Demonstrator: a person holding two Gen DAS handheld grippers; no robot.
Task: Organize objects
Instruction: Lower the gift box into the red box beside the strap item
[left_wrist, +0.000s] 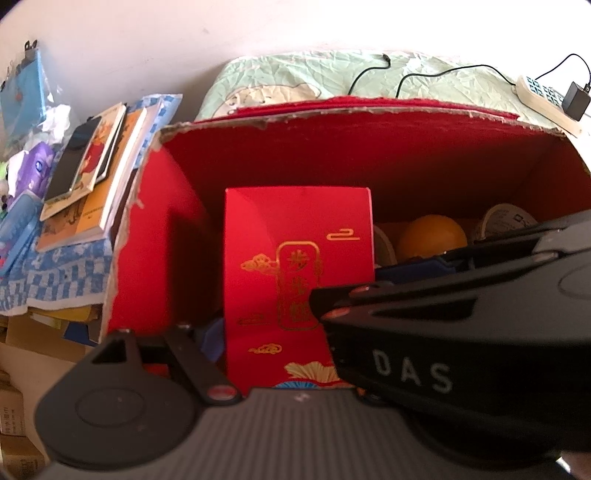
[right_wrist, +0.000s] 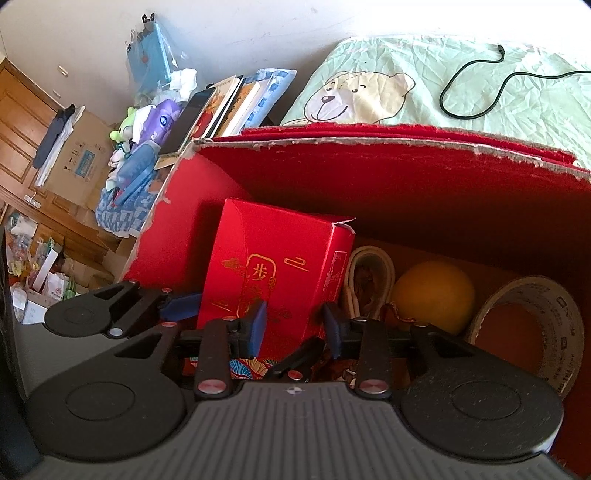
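A small red box with gold print (left_wrist: 295, 236) (right_wrist: 280, 251) stands upright at the left end of a big red carton (left_wrist: 369, 158) (right_wrist: 406, 177). My left gripper (left_wrist: 273, 343) spans the box's width low down. One blue pad (right_wrist: 181, 306) lies against its left side, and the other finger (right_wrist: 295, 358) sits at its lower right corner. My right gripper (right_wrist: 294, 328) (left_wrist: 351, 286) comes in from the right, its narrow jaws straddling the box's right front edge with the pads (right_wrist: 258, 325) against it. An orange (right_wrist: 432, 291) and a tape roll (right_wrist: 535, 321) lie in the carton to the right.
A coiled white cable (right_wrist: 369, 269) sits between the small box and the orange. Books with a phone on top (left_wrist: 92, 166) are stacked left of the carton, beside toys (right_wrist: 155, 122). Behind it lie a bear-print blanket (right_wrist: 369, 92), a black cord (right_wrist: 472, 88) and a power strip (left_wrist: 543, 96).
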